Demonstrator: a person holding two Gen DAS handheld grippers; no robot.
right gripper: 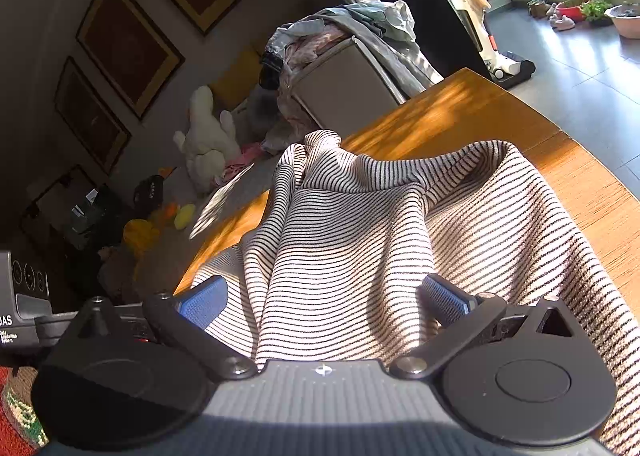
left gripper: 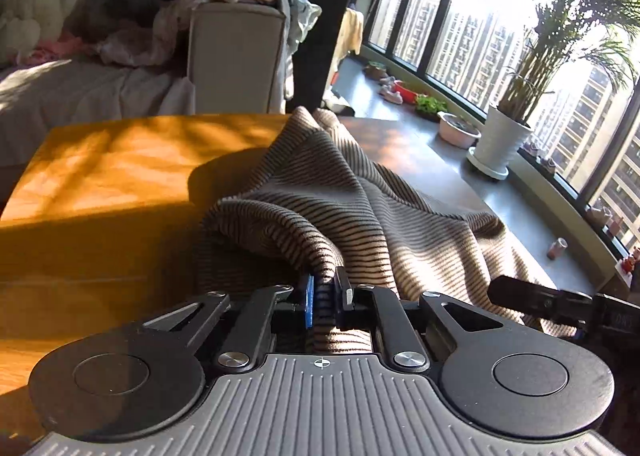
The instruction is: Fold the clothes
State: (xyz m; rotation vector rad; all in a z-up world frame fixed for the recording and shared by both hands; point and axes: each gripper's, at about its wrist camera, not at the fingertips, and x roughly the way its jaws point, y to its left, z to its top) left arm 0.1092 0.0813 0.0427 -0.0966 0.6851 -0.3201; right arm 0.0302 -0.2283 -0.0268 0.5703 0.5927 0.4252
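Ribbed striped knit garment [right gripper: 360,224]; smooth wooden table [left gripper: 112,160].

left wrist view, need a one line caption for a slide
Left claw shut on a raised fold of the striped garment above a sunlit wooden table.

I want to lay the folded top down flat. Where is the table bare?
Bare wood lies left of the striped top, from the left gripper out to the table edges. A narrower bare strip runs along the window side. The middle is crowded: the top bunches there, with the right gripper open over it.
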